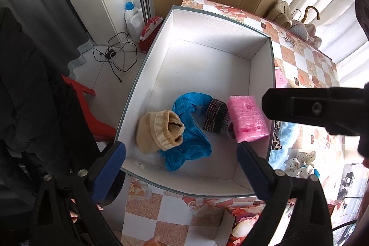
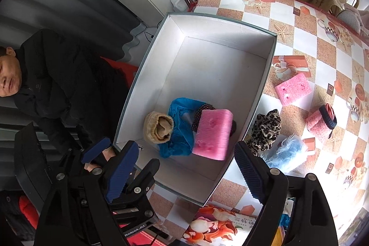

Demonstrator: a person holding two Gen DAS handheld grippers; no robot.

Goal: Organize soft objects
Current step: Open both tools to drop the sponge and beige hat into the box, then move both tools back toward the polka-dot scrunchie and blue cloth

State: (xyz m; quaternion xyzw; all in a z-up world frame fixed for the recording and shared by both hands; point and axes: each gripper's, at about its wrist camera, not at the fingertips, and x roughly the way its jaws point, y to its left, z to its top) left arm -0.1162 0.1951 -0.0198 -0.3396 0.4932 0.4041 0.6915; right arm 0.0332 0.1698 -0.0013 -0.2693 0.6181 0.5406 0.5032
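Right tongs gape; pink sponge seemingly dimpled.

Right tool gaping above white box, pink sponge atop blue cloth inside

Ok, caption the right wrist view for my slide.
Open right gripper above white box holding pink sponge, blue cloth, beige sock.

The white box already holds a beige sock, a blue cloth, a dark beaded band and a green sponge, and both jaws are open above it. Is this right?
Not quite: the sponge in the white box is pink, not green, as the right wrist view shows. The beige sock, blue cloth and dark beaded band are there, and both jaws are open.
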